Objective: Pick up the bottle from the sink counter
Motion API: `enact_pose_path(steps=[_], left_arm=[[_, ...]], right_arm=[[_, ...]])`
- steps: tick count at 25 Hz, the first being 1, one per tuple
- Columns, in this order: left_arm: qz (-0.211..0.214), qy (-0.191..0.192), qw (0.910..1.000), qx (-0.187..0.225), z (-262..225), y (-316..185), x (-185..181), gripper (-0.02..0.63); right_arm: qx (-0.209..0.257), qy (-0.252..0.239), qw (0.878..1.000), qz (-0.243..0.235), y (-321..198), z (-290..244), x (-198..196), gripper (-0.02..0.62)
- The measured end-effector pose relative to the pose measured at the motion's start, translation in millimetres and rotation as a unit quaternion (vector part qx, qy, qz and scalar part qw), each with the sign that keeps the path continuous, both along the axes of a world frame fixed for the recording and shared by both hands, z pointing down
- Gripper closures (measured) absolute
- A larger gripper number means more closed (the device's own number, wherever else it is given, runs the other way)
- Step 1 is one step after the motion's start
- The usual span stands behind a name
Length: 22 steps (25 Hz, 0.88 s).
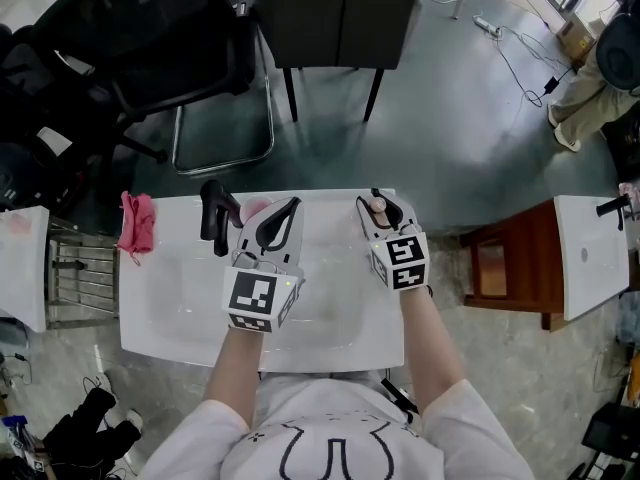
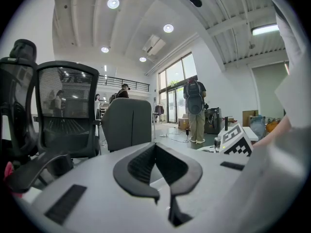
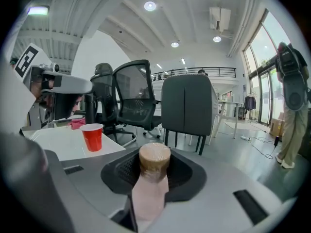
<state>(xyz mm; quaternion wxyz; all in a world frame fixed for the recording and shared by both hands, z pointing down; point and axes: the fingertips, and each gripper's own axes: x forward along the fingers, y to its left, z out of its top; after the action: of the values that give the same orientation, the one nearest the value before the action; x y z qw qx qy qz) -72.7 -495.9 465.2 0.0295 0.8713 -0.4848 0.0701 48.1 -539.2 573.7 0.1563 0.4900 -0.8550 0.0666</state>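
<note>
A pale pink bottle (image 1: 377, 206) with a brown cap stands at the back right of the white sink counter (image 1: 160, 298). My right gripper (image 1: 381, 203) is shut on it, its black curved fingers wrapped round the bottle's body. In the right gripper view the bottle (image 3: 151, 183) rises between the jaws of my right gripper (image 3: 155, 150), cap uppermost. My left gripper (image 1: 293, 204) hovers over the basin left of centre; its fingers meet at the tips with nothing between them, as the left gripper view shows (image 2: 155, 145).
A black faucet (image 1: 215, 213) stands at the counter's back left, with a red cup (image 3: 93, 136) near it and a pink cloth (image 1: 137, 223) at the left edge. Office chairs (image 1: 335, 18) stand behind the counter. A wooden stool (image 1: 500, 268) and another white counter (image 1: 590, 253) are to the right.
</note>
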Motion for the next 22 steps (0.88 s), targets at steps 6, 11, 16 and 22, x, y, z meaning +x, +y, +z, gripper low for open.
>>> enact_pose_path(steps=[6,11,16,22], left_arm=[[-0.009,0.001,0.9999,0.011,-11.2,9.3,-3.0,0.597],[-0.018,0.006,0.9996,0.02,-24.1,21.3,-1.7,0.597],[-0.026,0.011,0.9991,0.031,-40.2,36.9,0.9,0.597],[-0.024,0.011,0.9983,0.052,-64.8,49.2,7.8,0.597]], right_arm=[[0.002,-0.006,1.0,-0.006,11.2,-8.7,-1.9,0.46],[0.013,-0.008,1.0,-0.016,22.2,-29.0,-2.5,0.46],[0.024,-0.003,0.999,-0.022,36.5,-52.0,0.2,0.46],[0.032,0.006,0.999,-0.023,53.6,-77.1,6.3,0.46]])
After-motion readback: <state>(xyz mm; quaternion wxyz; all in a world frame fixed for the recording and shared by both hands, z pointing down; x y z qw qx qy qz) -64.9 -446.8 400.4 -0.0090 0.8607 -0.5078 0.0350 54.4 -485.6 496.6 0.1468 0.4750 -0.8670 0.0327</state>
